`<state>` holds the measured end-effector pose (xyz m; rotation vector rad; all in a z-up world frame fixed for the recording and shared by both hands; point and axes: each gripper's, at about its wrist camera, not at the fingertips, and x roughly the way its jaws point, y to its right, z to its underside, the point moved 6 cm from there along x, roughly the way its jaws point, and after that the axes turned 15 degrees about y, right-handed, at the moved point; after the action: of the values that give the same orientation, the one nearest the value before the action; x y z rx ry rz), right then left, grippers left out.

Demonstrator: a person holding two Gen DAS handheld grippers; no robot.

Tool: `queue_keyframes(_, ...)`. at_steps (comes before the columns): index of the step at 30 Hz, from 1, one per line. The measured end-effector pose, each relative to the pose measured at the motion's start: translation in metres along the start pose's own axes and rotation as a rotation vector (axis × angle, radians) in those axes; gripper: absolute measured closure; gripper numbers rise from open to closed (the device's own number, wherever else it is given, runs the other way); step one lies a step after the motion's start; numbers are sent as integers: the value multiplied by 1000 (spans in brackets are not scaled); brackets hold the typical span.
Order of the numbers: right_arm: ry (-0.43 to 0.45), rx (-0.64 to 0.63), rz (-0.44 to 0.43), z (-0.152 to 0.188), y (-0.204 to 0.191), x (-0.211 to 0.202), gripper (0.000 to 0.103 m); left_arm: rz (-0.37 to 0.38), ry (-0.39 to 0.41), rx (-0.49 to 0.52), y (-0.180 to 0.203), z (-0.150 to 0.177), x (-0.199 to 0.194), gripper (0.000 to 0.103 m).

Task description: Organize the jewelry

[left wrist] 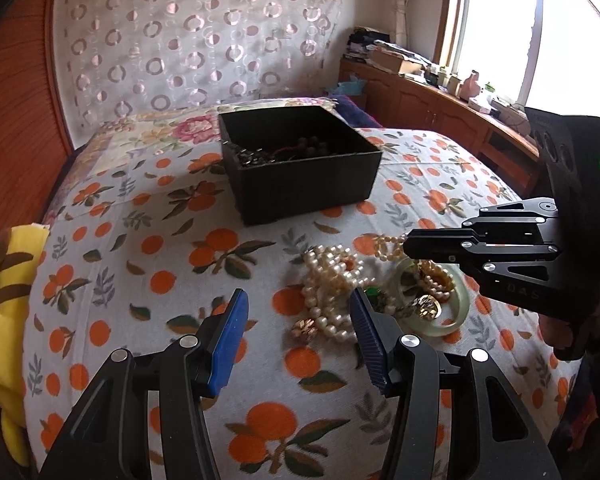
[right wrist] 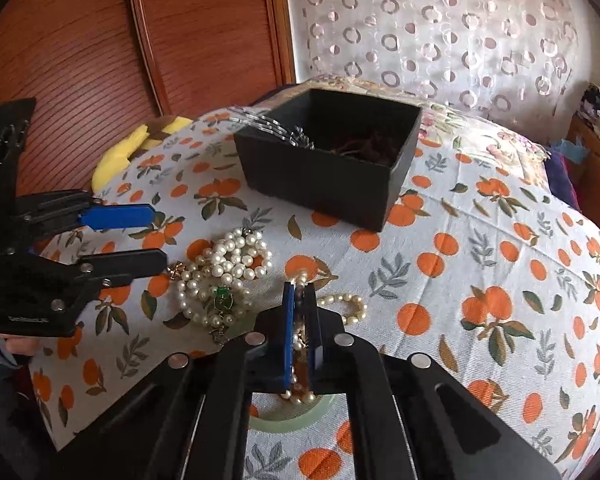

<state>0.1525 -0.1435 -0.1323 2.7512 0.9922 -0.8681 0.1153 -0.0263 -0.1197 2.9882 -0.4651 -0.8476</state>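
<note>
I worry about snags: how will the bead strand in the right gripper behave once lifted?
The bead strand pinched in the right gripper will probably hang limp, since its free end curls loosely on the bedspread. It may swing, and could drag the pearl pile if tangled with it, which the views cannot settle.

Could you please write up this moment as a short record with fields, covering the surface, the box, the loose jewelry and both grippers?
surface: bedspread printed with oranges
box: black box, open, some jewelry already inside
loose jewelry: pearl necklace pile, green pendant, pale green bangle, all apart from the box
right gripper: right gripper shut on a pearl strand
left gripper: left gripper open, empty, beside the pearl pile
</note>
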Motion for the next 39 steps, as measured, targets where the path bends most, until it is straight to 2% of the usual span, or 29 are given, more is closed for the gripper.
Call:
queue_keyframes(5,59,11,22,-11,6,-18,98,27,-11,-13,5,-7,13,53)
queue_keyframes(8,85,12,36,-18,11,-26,98,43,-19,-18,9,-10,18,62)
queue_keyframes(12,112,19,52,-25,16,-35,97,54,-36,-14,16,-12,28,67)
queue_keyframes(22,142,20,71,-30,20,-48,97,19,-85,3,20,-5,47,70)
queue_keyframes(28,148,22,74,-31,21,-50,97,1,-65,11,18,-5,43,84)
queue_keyframes(29,149,22,74,-31,21,-50,97,-13,-72,14,16,-5,42,96)
queue_keyframes(39,169,11,78,-38,17,-55,97,-7,-38,-4,8,-12,29,97)
